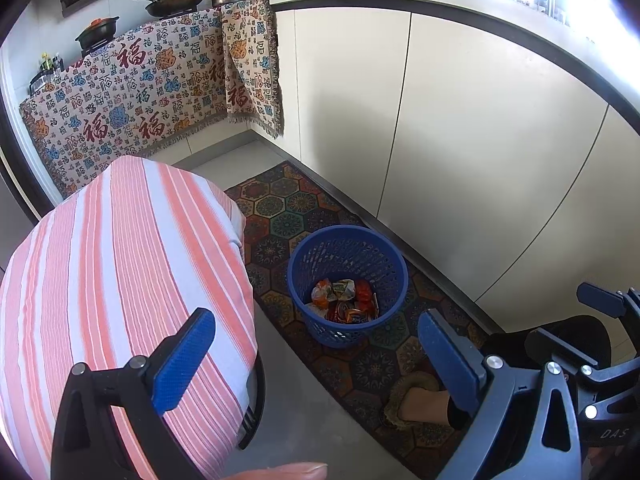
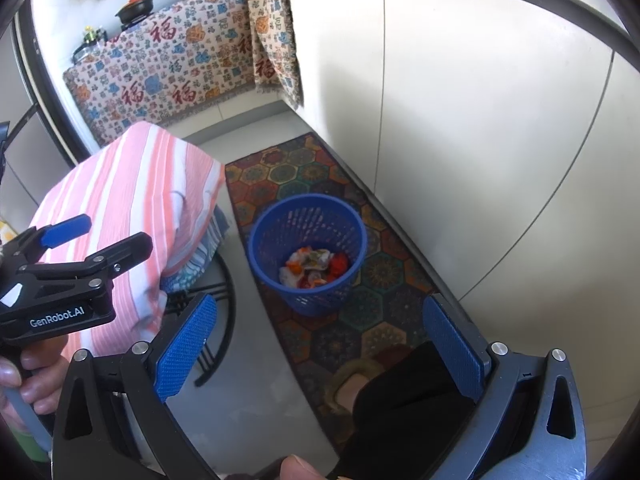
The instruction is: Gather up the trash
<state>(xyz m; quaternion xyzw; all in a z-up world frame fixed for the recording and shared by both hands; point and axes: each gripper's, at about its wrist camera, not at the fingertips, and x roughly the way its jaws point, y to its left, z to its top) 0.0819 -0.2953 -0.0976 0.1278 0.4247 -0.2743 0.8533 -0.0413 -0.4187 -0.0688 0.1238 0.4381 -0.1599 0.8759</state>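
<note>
A blue mesh wastebasket (image 1: 347, 284) stands on a patterned rug and holds several crumpled wrappers (image 1: 344, 300). It also shows in the right wrist view (image 2: 307, 254) with the wrappers (image 2: 314, 266) inside. My left gripper (image 1: 316, 360) is open and empty, held above and short of the basket. My right gripper (image 2: 320, 348) is open and empty, also above the floor short of the basket. The right gripper shows at the right edge of the left wrist view (image 1: 600, 316), and the left gripper shows at the left of the right wrist view (image 2: 80, 240).
A table with a pink striped cloth (image 1: 120, 280) stands left of the basket. The hexagon-patterned rug (image 1: 360, 360) runs along cream cabinet doors (image 1: 460, 140). A patterned cloth (image 1: 140, 92) hangs over the far counter under pans. The person's slippered foot (image 2: 356, 388) is on the rug.
</note>
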